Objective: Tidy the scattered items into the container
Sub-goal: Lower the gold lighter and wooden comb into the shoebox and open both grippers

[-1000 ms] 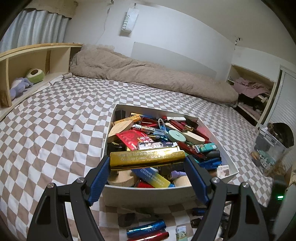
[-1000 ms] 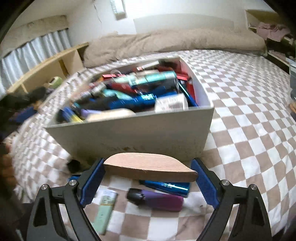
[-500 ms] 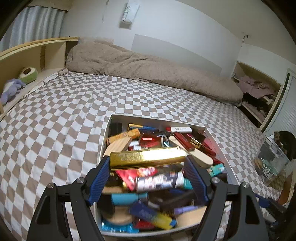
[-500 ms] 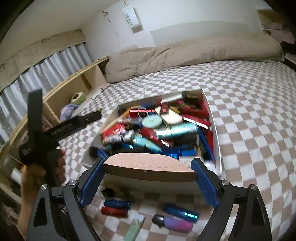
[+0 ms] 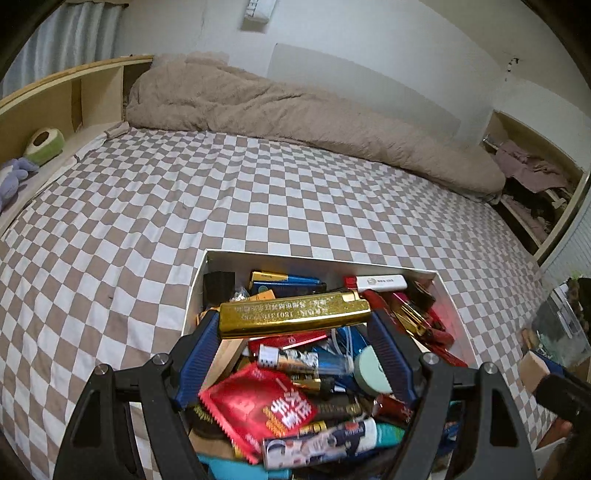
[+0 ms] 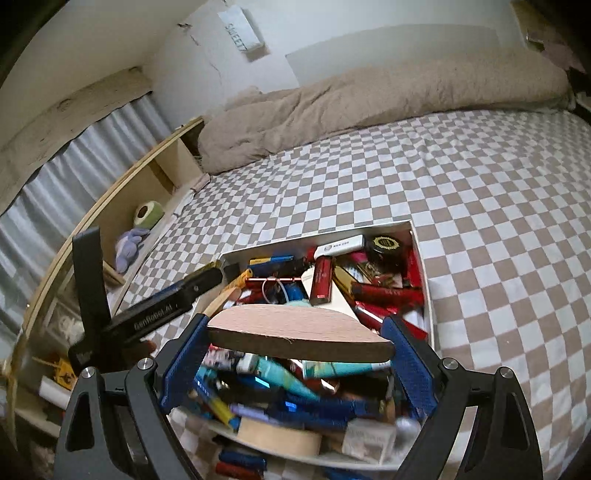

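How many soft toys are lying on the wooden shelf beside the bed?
2. A round green one lies farther back on the shelf, a purple one nearer. Others may be hidden.

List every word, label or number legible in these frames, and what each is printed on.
"SWEET": white hanging sign on the wall.
"GenRobot.AI": black body of the left gripper, seen in the right wrist view.
Embossed digits and characters on the gold lighter: too blurred to read.
Chinese characters on the red packet: not readable.
Print on the white stick: too small.
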`<action>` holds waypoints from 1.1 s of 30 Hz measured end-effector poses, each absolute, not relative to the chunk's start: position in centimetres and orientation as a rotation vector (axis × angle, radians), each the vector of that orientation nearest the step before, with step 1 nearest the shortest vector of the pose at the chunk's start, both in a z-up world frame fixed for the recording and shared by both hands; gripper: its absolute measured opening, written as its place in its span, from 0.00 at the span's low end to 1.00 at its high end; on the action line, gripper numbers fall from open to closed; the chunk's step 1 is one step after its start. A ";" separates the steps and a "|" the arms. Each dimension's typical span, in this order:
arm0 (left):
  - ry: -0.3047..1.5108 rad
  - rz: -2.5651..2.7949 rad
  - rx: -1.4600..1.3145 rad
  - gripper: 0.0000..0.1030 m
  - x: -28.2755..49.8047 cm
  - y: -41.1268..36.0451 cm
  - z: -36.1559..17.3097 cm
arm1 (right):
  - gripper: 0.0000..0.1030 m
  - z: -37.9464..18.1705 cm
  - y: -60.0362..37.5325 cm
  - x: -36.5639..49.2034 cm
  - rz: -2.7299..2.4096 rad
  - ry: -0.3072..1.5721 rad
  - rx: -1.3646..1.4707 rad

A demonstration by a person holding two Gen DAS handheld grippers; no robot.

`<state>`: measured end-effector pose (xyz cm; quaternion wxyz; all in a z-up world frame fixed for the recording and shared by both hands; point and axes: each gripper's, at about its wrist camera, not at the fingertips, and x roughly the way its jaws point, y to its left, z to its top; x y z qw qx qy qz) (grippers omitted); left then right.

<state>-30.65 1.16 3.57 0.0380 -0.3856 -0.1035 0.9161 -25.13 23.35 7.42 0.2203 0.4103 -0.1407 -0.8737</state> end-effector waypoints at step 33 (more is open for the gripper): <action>-0.326 2.706 -1.375 0.98 -37.3 -0.7 0.6 | 0.90 2.5 20.3 -36.8 -2.445 -0.462 1.410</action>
